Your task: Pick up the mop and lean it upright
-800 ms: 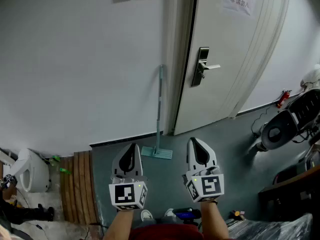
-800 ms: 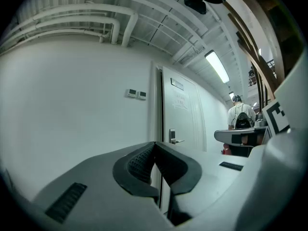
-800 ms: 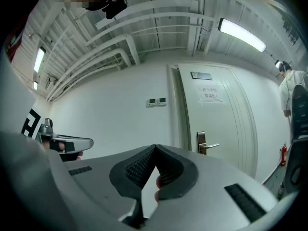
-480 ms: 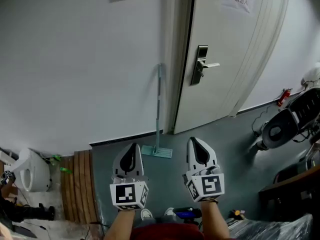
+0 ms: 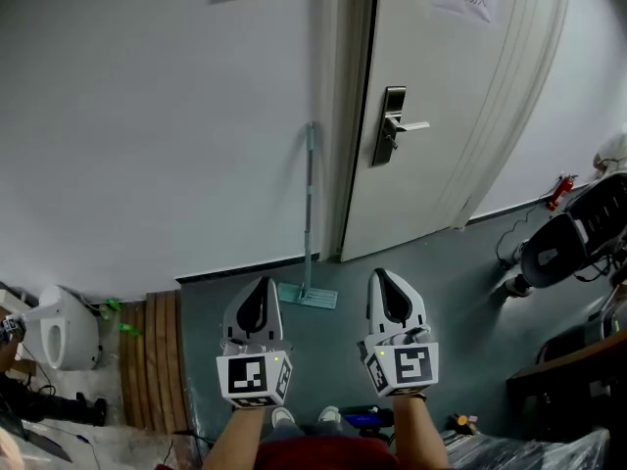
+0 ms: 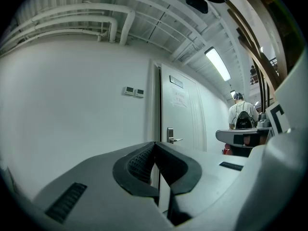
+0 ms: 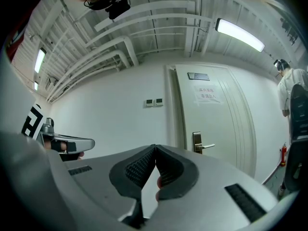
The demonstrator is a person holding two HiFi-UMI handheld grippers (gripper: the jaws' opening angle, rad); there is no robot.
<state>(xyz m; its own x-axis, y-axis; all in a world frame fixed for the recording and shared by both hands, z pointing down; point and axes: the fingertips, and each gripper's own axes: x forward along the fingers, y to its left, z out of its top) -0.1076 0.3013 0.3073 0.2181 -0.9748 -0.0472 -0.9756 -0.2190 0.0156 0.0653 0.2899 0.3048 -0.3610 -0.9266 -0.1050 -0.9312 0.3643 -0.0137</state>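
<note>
Evidently the mop stands propped against the wall beside the door, well apart from the left gripper and right gripper, both closed on nothing, so its head may slide out or an opening door may topple it.

The left gripper and right gripper look alike: pale grey moulded shells, rounded and tapering to jaws lined with black ribbed pads, with a black slotted vent on the flank. At each near end sits a white cube printed with black square markers. A red garment shows at the person's waist.
</note>
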